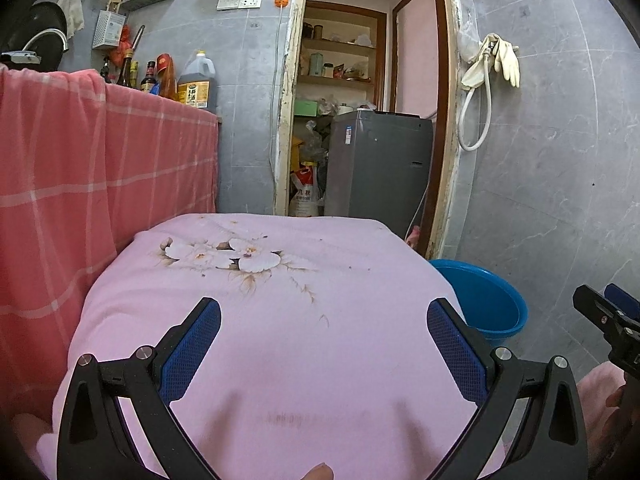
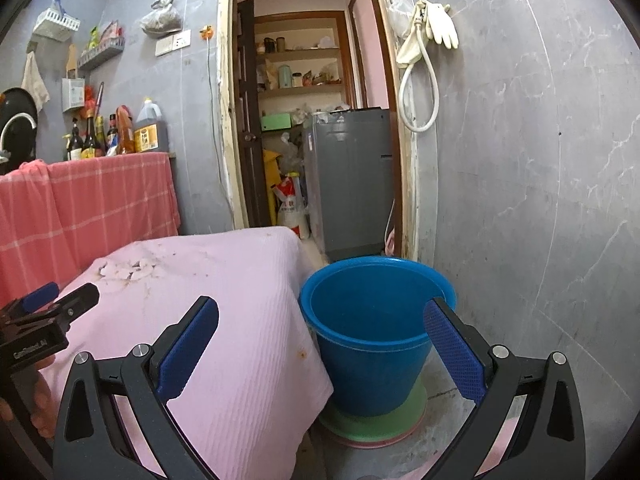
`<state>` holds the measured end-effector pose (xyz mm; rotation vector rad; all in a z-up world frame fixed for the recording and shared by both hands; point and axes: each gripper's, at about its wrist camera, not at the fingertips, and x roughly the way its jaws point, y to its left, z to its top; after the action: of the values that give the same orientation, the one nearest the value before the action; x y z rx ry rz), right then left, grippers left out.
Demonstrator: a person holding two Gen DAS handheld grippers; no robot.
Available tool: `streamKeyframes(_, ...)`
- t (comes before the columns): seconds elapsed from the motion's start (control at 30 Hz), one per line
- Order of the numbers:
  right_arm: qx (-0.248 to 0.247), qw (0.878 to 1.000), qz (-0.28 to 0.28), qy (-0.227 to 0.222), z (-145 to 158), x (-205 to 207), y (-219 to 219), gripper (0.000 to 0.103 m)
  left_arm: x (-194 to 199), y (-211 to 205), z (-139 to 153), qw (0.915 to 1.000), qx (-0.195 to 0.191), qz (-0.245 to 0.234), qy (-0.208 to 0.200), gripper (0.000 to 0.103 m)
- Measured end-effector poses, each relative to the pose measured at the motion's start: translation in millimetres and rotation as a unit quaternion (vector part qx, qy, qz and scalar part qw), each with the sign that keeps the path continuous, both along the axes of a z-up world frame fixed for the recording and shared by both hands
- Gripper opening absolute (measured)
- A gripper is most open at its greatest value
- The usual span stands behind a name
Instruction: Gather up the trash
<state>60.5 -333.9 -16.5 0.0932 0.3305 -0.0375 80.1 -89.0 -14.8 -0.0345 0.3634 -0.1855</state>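
A blue plastic bucket [image 2: 372, 344] stands on the floor on a green and pink lid, right of a low table under a pink flowered cloth [image 1: 280, 320]. Its inside looks bare from here. My left gripper [image 1: 324, 344] hangs open over the pink cloth with nothing between its blue pads. My right gripper [image 2: 320, 348] is open too, its fingers framing the bucket and the cloth's corner. The bucket [image 1: 480, 300] also shows at the right in the left wrist view. Each gripper appears at the edge of the other's view. I see no loose trash on the cloth.
A counter draped in a red checked cloth [image 1: 80, 168] with bottles [image 1: 196, 80] stands at the left. Straight ahead a doorway [image 2: 312, 120] opens onto a grey appliance [image 1: 380, 164] and shelves. A grey tiled wall [image 2: 540, 160] with hanging gloves closes the right side.
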Motion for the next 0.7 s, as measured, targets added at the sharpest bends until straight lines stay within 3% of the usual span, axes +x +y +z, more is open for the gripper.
streamKeyframes(0.7, -0.011, 1.000, 0.001, -0.016, -15, -10, 2, 0.103, -8, 6, -16, 0.9999, 0.005, -0.012, -0.010, 0.101)
